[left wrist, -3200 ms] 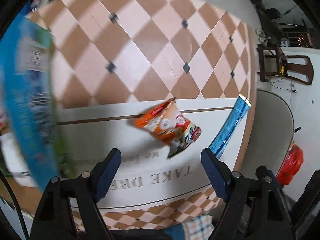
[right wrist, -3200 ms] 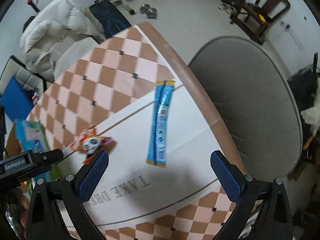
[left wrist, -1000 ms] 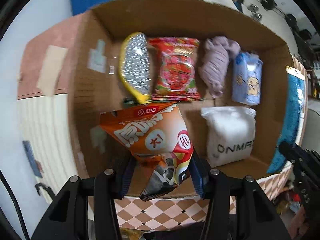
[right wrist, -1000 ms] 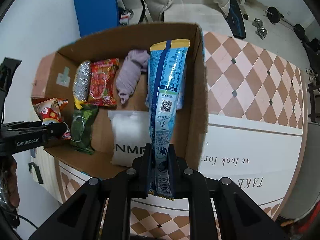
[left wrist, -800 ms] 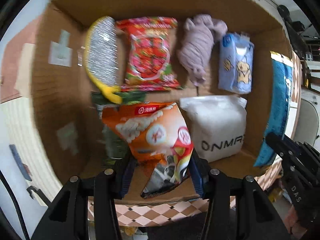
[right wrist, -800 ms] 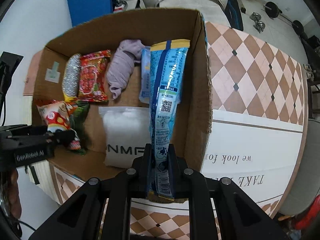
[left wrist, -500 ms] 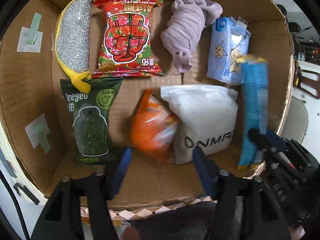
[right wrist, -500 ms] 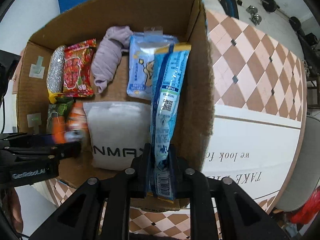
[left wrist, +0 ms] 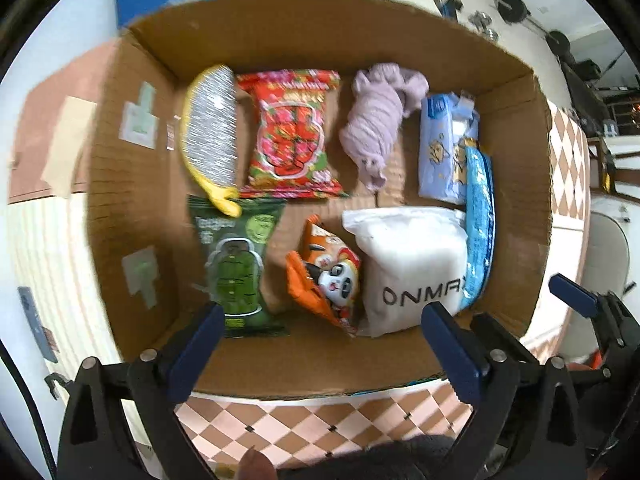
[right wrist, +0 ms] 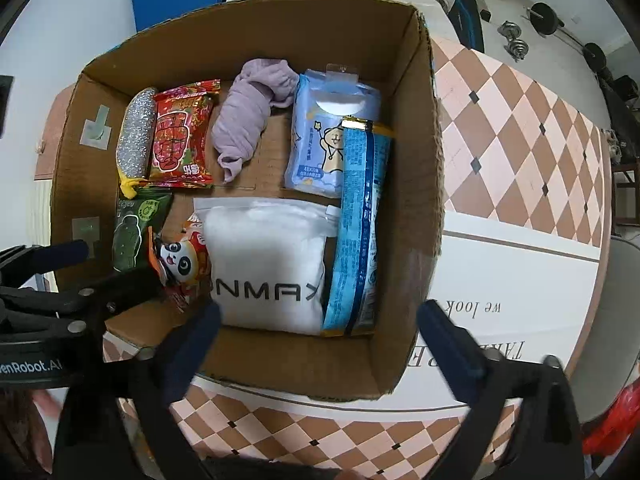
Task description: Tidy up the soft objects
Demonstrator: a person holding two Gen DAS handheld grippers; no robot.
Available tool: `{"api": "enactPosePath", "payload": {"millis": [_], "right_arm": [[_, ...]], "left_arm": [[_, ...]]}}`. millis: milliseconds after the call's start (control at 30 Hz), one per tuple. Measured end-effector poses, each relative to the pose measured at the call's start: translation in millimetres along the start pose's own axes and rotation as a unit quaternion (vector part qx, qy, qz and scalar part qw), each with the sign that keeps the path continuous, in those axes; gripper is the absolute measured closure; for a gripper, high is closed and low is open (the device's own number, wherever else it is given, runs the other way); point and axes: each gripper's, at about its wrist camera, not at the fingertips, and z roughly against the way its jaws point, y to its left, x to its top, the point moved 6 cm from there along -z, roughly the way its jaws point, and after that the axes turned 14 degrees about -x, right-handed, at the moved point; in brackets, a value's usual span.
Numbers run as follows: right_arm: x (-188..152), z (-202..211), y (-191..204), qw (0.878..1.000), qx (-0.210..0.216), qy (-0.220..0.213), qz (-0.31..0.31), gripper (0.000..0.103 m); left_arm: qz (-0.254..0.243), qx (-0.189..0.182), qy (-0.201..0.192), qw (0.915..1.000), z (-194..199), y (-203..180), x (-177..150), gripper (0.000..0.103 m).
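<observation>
An open cardboard box (left wrist: pixel 120 184) (right wrist: pixel 424 168) holds several soft items. The orange panda snack bag (left wrist: pixel 326 276) (right wrist: pixel 182 260) lies on the box floor between a green packet (left wrist: pixel 238 264) and a white pouch (left wrist: pixel 412 268) (right wrist: pixel 268 264). The long blue packet (left wrist: pixel 478 224) (right wrist: pixel 360 232) lies along the box's right wall. My left gripper (left wrist: pixel 324 350) is open and empty above the box's near edge. My right gripper (right wrist: pixel 320 348) is open and empty above the near edge too.
The box also holds a silver scrubber (left wrist: pixel 210 132), a red snack bag (left wrist: pixel 294 136), a purple cloth (left wrist: pixel 378 124) and a blue tissue pack (left wrist: pixel 444 148). The box stands on a checkered table (right wrist: pixel 520 128). A grey chair seat (right wrist: pixel 616 320) is at the right.
Both grippers let go: the orange panda bag and the long blue packet now lie in the box. Both jaws opened wide and pulled back toward the near edge.
</observation>
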Motion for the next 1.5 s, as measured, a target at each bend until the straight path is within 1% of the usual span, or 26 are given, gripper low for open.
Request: {"api": "enactPosePath", "payload": {"millis": [200, 233, 300, 467, 567, 700, 833, 1033, 1133, 1233, 1333, 1500], "right_arm": [[-13.3, 14.6, -6.9, 0.999, -0.026, -0.038, -0.026, 0.000], [-16.5, 16.5, -7.6, 0.998, -0.023, -0.042, -0.029, 0.000], [-22.1, 19.6, -8.6, 0.998, -0.018, -0.044, -0.036, 0.000], [-34.2, 26.1, -13.1, 0.998, -0.013, -0.048, -0.045, 0.000], [-39.7, 32.0, -17.2, 0.997, -0.015, -0.055, -0.048, 0.000], [-49.3, 49.7, -25.9, 0.996, -0.016, -0.073, -0.051, 0.000], [-66.0, 84.7, -38.2, 0.993, -0.015, -0.104, -0.056, 0.000], [-98.4, 154.2, -63.5, 0.984, -0.011, -0.164, -0.070, 0.000], [-115.7, 187.8, -73.8, 0.978, -0.007, -0.193, -0.074, 0.000], [-132.9, 218.1, -81.5, 0.972, -0.008, -0.220, -0.075, 0.000], [-150.0, 241.5, -85.2, 0.968, -0.004, -0.240, -0.075, 0.000], [-172.8, 270.3, -92.2, 0.959, -0.015, -0.270, -0.082, 0.000]], "left_arm": [[0.009, 0.029, -0.061, 0.9977, 23.7, 2.8, -25.6, 0.002], [0.007, 0.035, -0.067, 0.9971, 26.1, 2.4, -29.5, 0.002], [0.007, 0.044, -0.080, 0.9958, 18.7, 2.5, -23.8, 0.002], [0.002, 0.062, -0.104, 0.9926, 34.2, -3.5, -38.0, 0.002], [-0.004, 0.067, -0.120, 0.9905, 48.1, -8.9, -43.4, 0.002], [-0.014, 0.064, -0.144, 0.9874, 68.9, -21.0, -53.0, 0.002], [-0.034, 0.058, -0.178, 0.9817, 103.5, -42.1, -72.5, 0.002], [-0.063, 0.050, -0.240, 0.9675, 167.3, -74.6, -110.4, 0.002], [-0.069, 0.052, -0.260, 0.9618, 191.7, -83.3, -126.6, 0.002], [-0.073, 0.053, -0.274, 0.9575, 209.0, -91.2, -142.0, 0.002], [-0.078, 0.051, -0.284, 0.9544, 221.7, -100.3, -159.7, 0.002], [-0.091, 0.049, -0.299, 0.9486, 234.7, -114.3, -182.0, 0.002]]}}
